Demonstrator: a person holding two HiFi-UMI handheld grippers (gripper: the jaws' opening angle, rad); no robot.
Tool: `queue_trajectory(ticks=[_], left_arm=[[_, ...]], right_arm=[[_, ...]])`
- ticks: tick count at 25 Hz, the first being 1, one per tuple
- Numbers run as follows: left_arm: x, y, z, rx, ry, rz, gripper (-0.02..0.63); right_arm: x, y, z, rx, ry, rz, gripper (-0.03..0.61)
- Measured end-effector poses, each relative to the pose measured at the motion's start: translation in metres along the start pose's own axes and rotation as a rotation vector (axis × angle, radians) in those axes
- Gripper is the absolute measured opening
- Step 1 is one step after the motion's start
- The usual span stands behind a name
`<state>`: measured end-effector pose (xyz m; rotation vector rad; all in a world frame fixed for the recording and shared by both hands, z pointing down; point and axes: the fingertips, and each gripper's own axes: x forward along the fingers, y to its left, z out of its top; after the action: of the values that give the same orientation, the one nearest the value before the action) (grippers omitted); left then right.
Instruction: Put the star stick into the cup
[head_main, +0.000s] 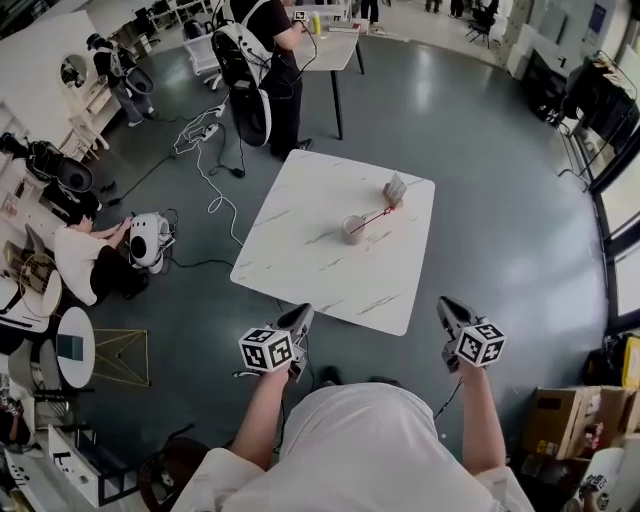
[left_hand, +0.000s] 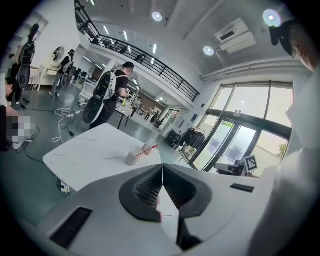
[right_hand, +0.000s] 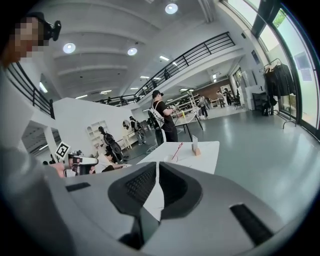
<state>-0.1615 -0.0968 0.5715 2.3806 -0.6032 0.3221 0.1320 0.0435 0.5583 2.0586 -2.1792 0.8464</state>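
Note:
A pale cup (head_main: 352, 229) stands near the middle of the white marble table (head_main: 300, 250). A thin red stick (head_main: 374, 217) rests with one end in the cup and leans right toward a small card on a block (head_main: 395, 189). Both grippers hang off the table's near edge, well short of the cup. My left gripper (head_main: 303, 315) and right gripper (head_main: 447, 306) are shut with nothing between their jaws. The left gripper view shows its shut jaws, the cup (left_hand: 132, 157) and the stick (left_hand: 145, 150) beyond. The right gripper view shows the cup (right_hand: 168, 158) and the stick (right_hand: 177, 150) far ahead.
A person with a backpack rig (head_main: 255, 60) stands beyond the table by a second table (head_main: 335, 45). Cables (head_main: 205, 165) trail over the floor at left, where another person (head_main: 85, 258) crouches. Cardboard boxes (head_main: 560, 420) sit at the lower right.

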Motion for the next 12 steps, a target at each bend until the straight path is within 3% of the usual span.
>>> queue_trajectory(ticks=[5,12], left_arm=[[-0.005,-0.026,0.005,-0.016,-0.043,0.021,0.014],[-0.012,-0.05,-0.002,0.019,-0.072,0.032,0.014]], right_arm=[[-0.009,0.003,0.022,-0.025,-0.029,0.046,0.035],[-0.018,0.003,0.027,-0.06,-0.044,0.113,0.029]])
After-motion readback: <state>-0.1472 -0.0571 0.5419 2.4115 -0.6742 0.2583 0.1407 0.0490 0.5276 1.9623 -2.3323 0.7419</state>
